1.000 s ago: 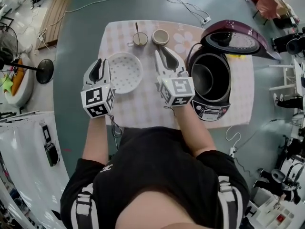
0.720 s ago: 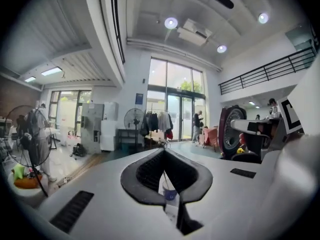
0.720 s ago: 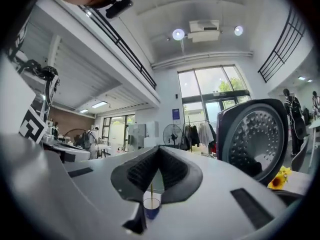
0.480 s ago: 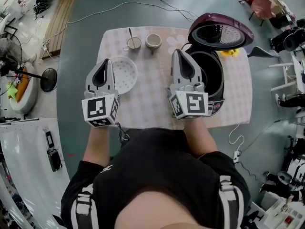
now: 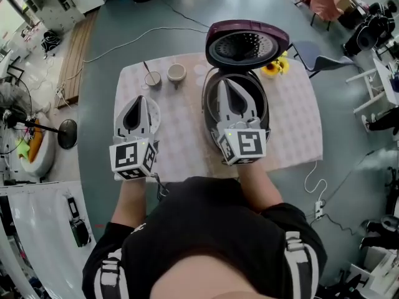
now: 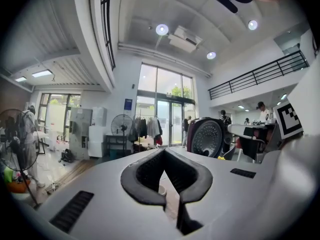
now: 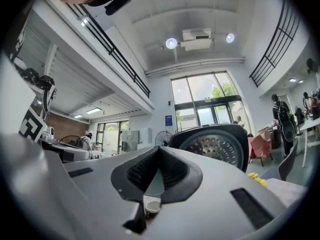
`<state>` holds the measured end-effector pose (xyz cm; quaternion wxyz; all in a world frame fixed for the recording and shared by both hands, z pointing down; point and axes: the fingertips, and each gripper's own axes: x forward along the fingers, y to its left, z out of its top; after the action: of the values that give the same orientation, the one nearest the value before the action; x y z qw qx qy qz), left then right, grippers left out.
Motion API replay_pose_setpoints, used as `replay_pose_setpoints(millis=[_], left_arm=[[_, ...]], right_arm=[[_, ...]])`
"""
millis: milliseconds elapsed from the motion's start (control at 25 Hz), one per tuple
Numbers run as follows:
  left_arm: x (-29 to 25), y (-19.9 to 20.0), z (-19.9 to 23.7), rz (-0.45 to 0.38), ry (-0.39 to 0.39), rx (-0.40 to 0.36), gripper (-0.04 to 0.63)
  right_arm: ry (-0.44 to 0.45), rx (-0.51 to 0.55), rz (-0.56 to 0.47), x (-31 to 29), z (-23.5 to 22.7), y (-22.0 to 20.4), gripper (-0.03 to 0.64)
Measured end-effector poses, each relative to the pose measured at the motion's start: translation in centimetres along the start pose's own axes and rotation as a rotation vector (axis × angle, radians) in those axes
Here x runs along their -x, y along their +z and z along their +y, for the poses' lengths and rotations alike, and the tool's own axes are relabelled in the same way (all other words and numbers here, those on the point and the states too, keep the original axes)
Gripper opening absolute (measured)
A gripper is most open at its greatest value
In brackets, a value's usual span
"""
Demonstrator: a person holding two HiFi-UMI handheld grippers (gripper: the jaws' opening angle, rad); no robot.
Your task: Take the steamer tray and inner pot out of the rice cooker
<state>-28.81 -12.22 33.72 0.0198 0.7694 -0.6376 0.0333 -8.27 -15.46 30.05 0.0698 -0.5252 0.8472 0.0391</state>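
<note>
Both grippers were found fully closed and empty. The left gripper [image 5: 138, 98] hung over the steamer tray [image 5: 156, 116], which lay on the checked cloth [image 5: 293, 126] at 9 o'clock from the rice cooker [image 5: 269, 114] and was mostly hidden. The right gripper [image 5: 232, 83] hung over the cooker's mouth. The inner pot [image 5: 211, 98] sat inside the cooker. The lid [image 5: 247, 42] stood open at 12 o'clock.

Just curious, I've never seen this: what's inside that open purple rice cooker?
Inside the open dark purple rice cooker only a dark strip of inner wall shows. The grey right gripper, shut, covers the bottom and any contents.
</note>
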Motion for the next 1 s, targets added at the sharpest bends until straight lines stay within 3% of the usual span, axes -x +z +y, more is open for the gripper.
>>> replay_pose_setpoints(millis=[320, 480, 600, 1000], left_arm=[[-2.0, 2.7, -7.7, -0.035, -0.079, -0.039, 0.003], [-2.9, 2.3, -12.1, -0.029, -0.107, -0.066, 0.003], [-3.7, 1.6, -14.5, -0.011, -0.134, -0.043, 0.003], [-5.5, 1.0, -16.4, 0.024, -0.134, -0.029, 0.003]], right_arm=[[-0.092, -0.004, -0.022, 4.0, -7.6, 2.4, -0.002], [-0.14, -0.009, -0.005, 6.3, -11.7, 2.3, -0.002], [-0.164, -0.009, -0.005, 7.6, -13.8, 2.4, -0.002], [-0.192, -0.028, 0.016, 9.1, -16.9, 1.1, -0.002]])
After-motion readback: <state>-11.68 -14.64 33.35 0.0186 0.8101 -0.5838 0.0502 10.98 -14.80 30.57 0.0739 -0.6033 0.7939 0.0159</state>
